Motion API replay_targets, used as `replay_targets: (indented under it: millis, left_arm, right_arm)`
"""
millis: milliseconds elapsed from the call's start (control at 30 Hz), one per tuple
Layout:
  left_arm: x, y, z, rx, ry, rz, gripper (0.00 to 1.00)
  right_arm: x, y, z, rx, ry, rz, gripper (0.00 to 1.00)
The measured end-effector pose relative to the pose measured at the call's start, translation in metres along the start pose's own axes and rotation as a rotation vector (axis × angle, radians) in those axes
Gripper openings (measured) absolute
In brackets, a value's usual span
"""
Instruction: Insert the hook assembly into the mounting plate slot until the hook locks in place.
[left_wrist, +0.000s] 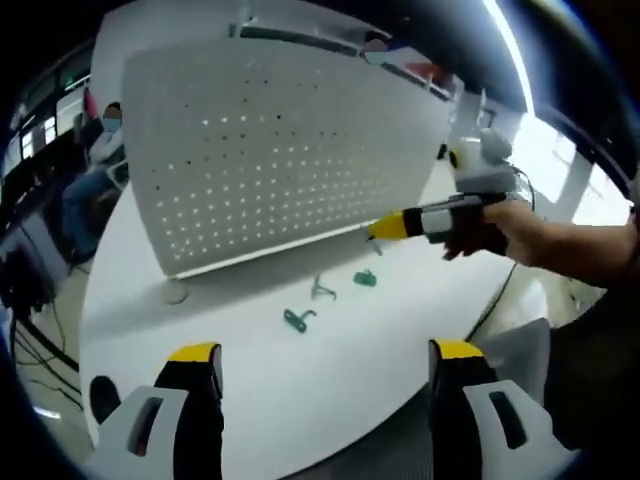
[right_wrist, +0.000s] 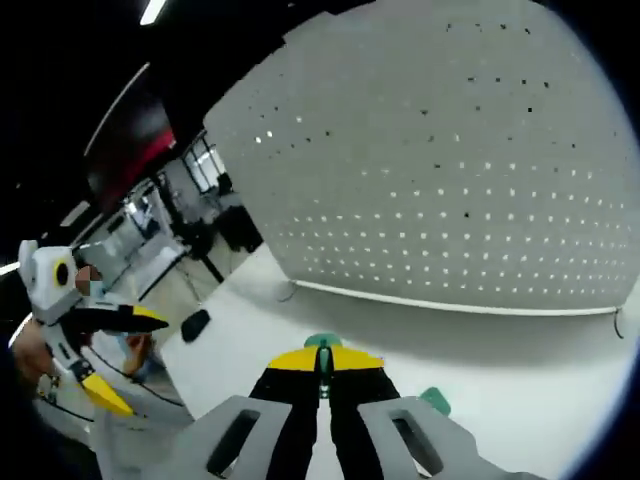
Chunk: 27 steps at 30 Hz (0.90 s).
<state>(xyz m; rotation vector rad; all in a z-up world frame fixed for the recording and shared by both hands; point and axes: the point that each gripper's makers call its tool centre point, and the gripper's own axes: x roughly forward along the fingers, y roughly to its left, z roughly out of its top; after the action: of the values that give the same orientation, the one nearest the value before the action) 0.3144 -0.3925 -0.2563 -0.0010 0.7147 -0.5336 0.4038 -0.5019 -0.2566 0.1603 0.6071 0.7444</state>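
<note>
The right claw (right_wrist: 322, 362) is clenched on a small green plastic hook (right_wrist: 322, 344), aimed at the white perforated pegboard plate (right_wrist: 450, 180) just ahead, while the left claw (left_wrist: 325, 360) hangs released above the white table (left_wrist: 200, 310).

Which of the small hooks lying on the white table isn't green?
The grey metal hook, the middle of the three. The green plastic hooks lie on either side of it, all in front of the white perforated pegboard.
</note>
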Motion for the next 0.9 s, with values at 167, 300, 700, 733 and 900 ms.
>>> replay_targets:
  millis: [167,300,700,733,900]
  left_arm:
    - [0.008,-0.012,0.009,-0.025,-0.022,-0.044,0.78]
    - [0.014,-0.021,0.019,-0.075,-0.059,-0.087,0.71]
    - [0.017,-0.049,0.044,-0.216,-0.146,-0.247,0.38]
    - [0.017,-0.047,0.044,-0.217,-0.149,-0.244,0.37]
    - [0.016,-0.051,0.047,-0.216,-0.16,-0.257,0.36]
  right_arm:
    - [-0.018,0.034,0.016,-0.018,-0.084,0.046,0.0]
    - [-0.027,0.057,0.017,0.014,-0.112,0.109,0.0]
    - [-0.039,0.081,0.009,0.012,-0.182,0.138,0.0]
    - [-0.041,0.083,0.012,0.02,-0.202,0.14,0.0]
    - [-0.047,0.093,0.019,0.018,-0.249,0.159,0.0]
